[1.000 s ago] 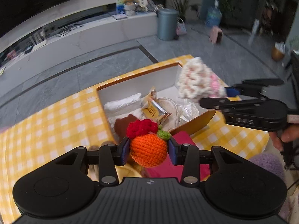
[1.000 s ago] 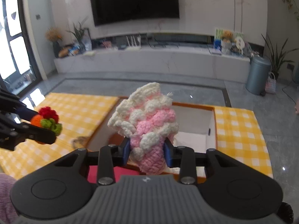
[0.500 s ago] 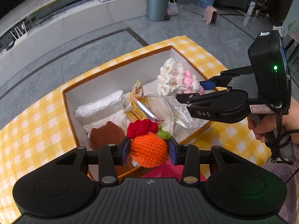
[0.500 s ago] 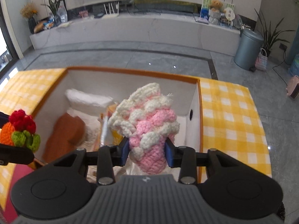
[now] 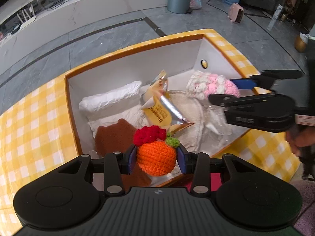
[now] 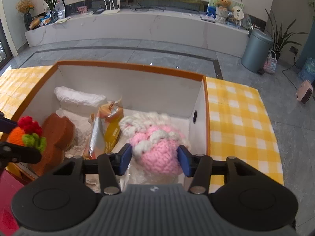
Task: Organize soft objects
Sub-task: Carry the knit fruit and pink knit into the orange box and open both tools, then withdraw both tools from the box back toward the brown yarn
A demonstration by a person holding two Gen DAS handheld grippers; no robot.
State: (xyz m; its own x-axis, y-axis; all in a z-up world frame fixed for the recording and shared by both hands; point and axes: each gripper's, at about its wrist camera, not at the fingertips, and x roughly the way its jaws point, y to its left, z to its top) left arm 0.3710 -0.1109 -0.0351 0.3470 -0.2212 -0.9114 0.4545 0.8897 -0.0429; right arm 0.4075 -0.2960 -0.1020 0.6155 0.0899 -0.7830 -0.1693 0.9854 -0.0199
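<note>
jaws of the right gripper point(image 6: 154, 160) are opening, with the pink and white crochet piece point(image 6: 157, 147) lying between the blue pads point(image 6: 124, 158); a gap is showing on the left side of the yarn and the right pad is sitting at its edge, so the piece is no longer being pinched. it is resting inside the white box point(image 6: 126, 84) with the orange rim, close to the wall with the round hole, just ahead of and below the fingertips.

left gripper point(image 5: 157, 159) is squeezing the orange crochet fruit point(image 5: 156, 160) from both sides, its red top and green leaf sticking up above the pads. the fruit is hanging over the near edge of the box, in front of the tool's body.

beyond the left tool's tips, inside the box, a brown bear-shaped cushion point(image 5: 113, 135), a white pillow-like pack point(image 5: 112, 100) and a yellow and silver snack wrapper point(image 5: 160, 110) are lying on crumpled white cloth. the box is sitting on a yellow checked tablecloth point(image 5: 33, 122). to the right of the left tool, a hand point(image 5: 301, 139) is gripping the right tool's handle.
</note>
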